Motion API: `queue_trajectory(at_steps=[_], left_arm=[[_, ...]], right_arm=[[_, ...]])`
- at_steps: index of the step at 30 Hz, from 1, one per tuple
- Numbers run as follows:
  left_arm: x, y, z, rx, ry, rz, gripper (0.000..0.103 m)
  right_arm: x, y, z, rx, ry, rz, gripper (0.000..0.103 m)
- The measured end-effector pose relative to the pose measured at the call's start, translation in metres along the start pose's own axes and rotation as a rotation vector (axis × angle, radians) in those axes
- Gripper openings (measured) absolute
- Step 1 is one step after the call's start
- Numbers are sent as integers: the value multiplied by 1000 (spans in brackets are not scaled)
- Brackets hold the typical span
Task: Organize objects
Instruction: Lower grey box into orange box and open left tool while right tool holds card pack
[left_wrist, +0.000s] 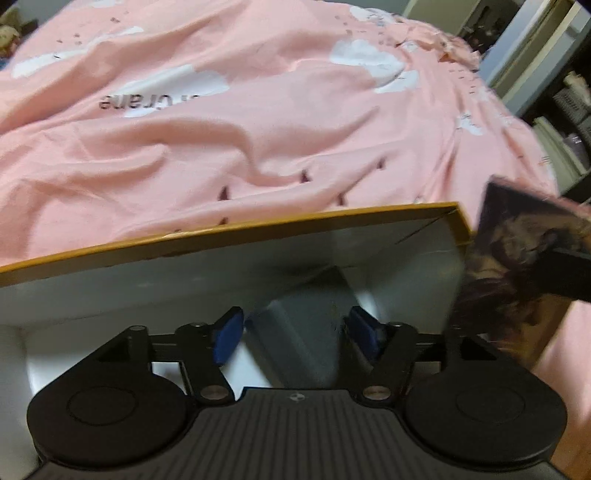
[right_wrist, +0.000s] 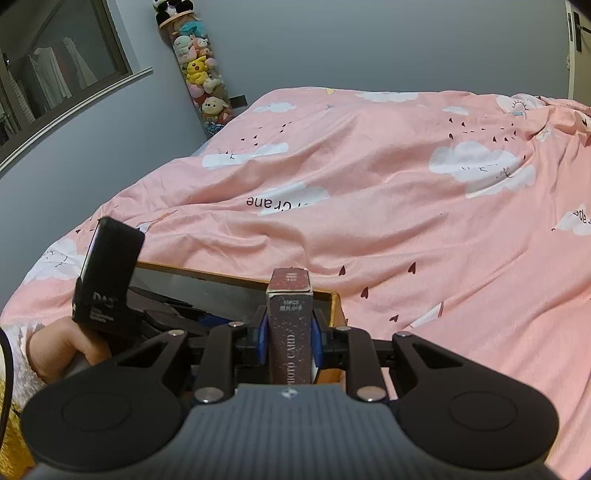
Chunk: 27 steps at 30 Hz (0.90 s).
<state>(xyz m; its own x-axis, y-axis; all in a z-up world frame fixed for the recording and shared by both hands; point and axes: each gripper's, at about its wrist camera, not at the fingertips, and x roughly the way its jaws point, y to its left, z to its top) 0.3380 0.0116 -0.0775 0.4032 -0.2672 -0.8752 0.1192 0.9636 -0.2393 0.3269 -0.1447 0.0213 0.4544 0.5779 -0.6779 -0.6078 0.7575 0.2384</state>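
A grey wall with a dark window (right_wrist: 62, 70) closes the room's left side, and a tall clear tube of plush toys (right_wrist: 201, 74) stands in the corner past the bed's far left edge. The bed is covered by a rumpled pink duvet (right_wrist: 388, 206) printed with white clouds, and most of it lies bare toward the far and right edges. Near the bed's front left edge sits an open cardboard box (left_wrist: 229, 230) with a brown rim and pale inside walls. The left gripper (left_wrist: 295, 332) reaches down inside it, blue pads spread wide apart with nothing between them; a hand (right_wrist: 70, 350) shows behind it. At the box's right front corner, the right gripper (right_wrist: 290, 336) is clamped on a dark photo card box (right_wrist: 290, 325), held upright just beside the rim. Shelves (left_wrist: 569, 110) crowd the room beyond the bed's right edge.
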Motion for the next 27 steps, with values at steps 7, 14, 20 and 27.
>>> queue_trajectory(at_steps=[7,14,20,27], left_arm=[[-6,5,-14,-37,85,44,77],[-1,16,-19,-112,71,-76,46],[5,12,-16,-126,22,-147,32],[8,10,-14,-137,-4,-154,33]], right_arm=[[-2,1,-2,-7,-2,0,24],[-3,1,-2,-9,2,0,24],[-4,3,-3,-21,11,2,24],[1,4,-2,-20,24,-3,24]])
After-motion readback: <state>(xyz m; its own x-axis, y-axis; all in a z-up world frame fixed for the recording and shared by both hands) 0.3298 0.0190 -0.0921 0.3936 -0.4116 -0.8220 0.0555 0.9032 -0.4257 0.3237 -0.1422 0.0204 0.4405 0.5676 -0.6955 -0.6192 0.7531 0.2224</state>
